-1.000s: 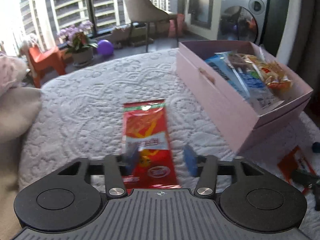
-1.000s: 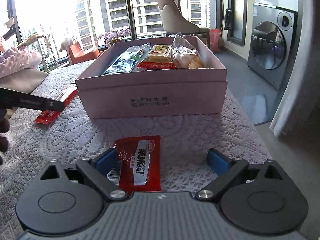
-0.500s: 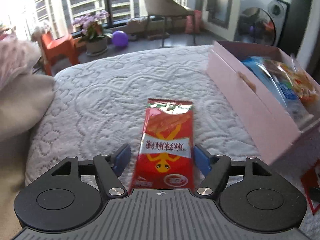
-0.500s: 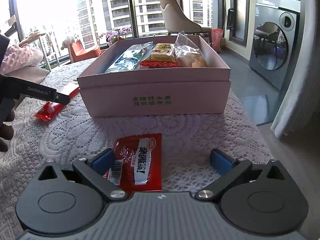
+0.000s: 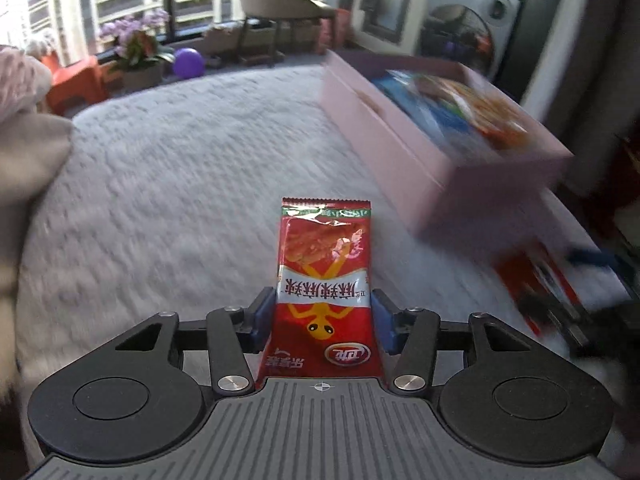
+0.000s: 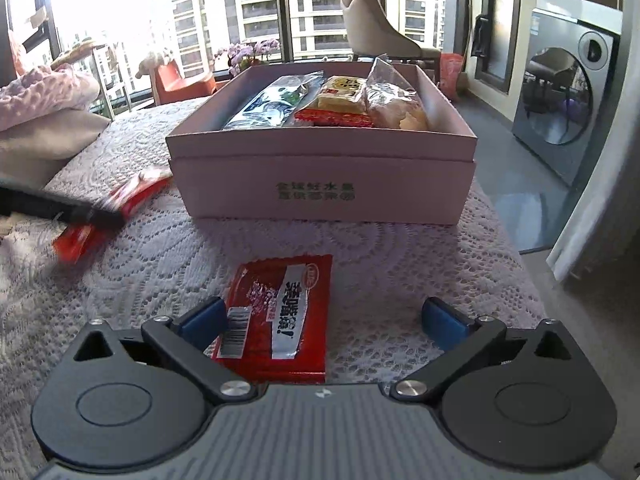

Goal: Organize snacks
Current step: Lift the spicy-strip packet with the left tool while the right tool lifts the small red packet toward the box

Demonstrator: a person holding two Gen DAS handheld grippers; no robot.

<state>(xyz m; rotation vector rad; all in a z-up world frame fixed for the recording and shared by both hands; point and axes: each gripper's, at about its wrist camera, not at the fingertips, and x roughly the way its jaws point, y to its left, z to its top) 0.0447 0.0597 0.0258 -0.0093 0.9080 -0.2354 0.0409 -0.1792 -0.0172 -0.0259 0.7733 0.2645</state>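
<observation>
My left gripper points down at the white lace cover, and its blue pads are closing on the sides of a long red snack packet. The packet stays sharp while the background blurs. In the right wrist view one dark left gripper finger lies across that packet. My right gripper stands wide open over a flat red packet that lies beside its left finger, untouched. The pink box behind it holds several snacks.
The pink box stands right of the left gripper, with another red packet past its near corner. A beige pillow lies at the left. A chair and washing machine stand beyond the cover's edge.
The left gripper slid forward around the long red packet and its jaws came in onto it; its view swung left. The right gripper opened slightly wider and stayed in place.
</observation>
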